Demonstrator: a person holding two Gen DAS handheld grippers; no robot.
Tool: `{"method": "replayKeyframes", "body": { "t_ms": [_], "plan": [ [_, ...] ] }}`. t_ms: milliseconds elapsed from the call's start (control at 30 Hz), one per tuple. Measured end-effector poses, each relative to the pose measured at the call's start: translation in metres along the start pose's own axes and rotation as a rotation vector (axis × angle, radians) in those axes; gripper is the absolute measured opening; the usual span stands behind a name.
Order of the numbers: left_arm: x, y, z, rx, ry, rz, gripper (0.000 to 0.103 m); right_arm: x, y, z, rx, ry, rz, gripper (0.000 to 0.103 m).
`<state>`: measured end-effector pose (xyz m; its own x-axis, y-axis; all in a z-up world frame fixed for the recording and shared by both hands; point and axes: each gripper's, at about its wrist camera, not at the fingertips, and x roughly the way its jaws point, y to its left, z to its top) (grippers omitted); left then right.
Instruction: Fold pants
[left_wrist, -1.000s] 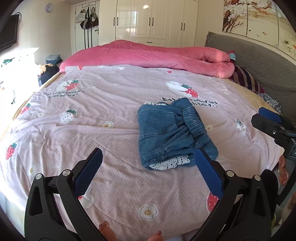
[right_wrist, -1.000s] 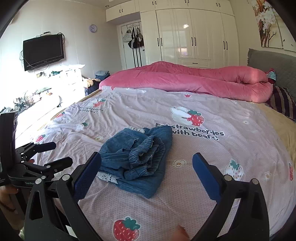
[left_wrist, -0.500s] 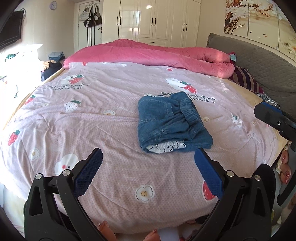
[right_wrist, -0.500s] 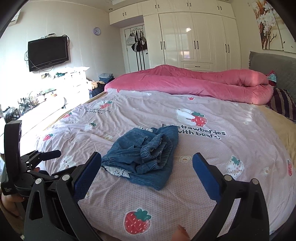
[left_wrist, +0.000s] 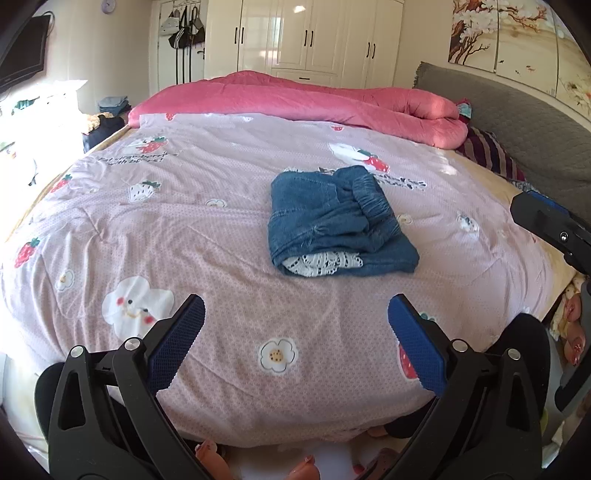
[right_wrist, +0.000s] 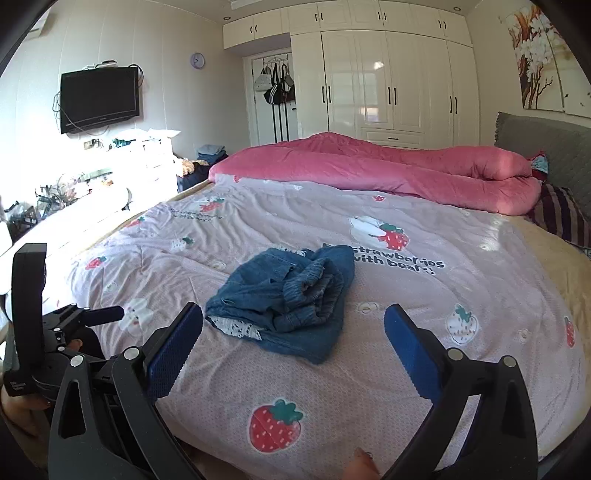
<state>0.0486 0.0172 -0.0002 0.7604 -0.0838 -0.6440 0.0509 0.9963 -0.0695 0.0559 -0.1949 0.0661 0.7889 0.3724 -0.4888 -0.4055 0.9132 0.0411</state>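
The blue denim pants (left_wrist: 338, 221) lie folded in a compact bundle on the pink strawberry bedspread (left_wrist: 184, 229), with white lace trim showing at the near edge. They also show in the right wrist view (right_wrist: 291, 295). My left gripper (left_wrist: 295, 332) is open and empty, held back over the bed's near edge, well short of the pants. My right gripper (right_wrist: 293, 336) is open and empty, also short of the pants. The right gripper's body shows at the right edge of the left wrist view (left_wrist: 554, 225); the left gripper's body shows at the left of the right wrist view (right_wrist: 55, 325).
A rolled pink duvet (left_wrist: 314, 99) lies along the far side of the bed. A grey headboard (left_wrist: 524, 125) and striped pillow (left_wrist: 487, 151) are at the right. White wardrobes (right_wrist: 388, 74), a wall TV (right_wrist: 99, 98) and a cluttered dresser (right_wrist: 110, 166) stand beyond.
Both grippers have drawn back and up from the pants, which now look smaller and farther away. The pants have not moved. Both grippers stay open.
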Motion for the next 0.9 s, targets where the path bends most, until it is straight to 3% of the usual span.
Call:
{"method": "replayKeyframes", "body": {
  "t_ms": [900],
  "plan": [
    [0.004, 0.002, -0.037, -0.010, 0.038, 0.025, 0.094, 0.018, -0.013, -0.069, 0.099, 0.133, -0.054, 0.098]
  ]
}}
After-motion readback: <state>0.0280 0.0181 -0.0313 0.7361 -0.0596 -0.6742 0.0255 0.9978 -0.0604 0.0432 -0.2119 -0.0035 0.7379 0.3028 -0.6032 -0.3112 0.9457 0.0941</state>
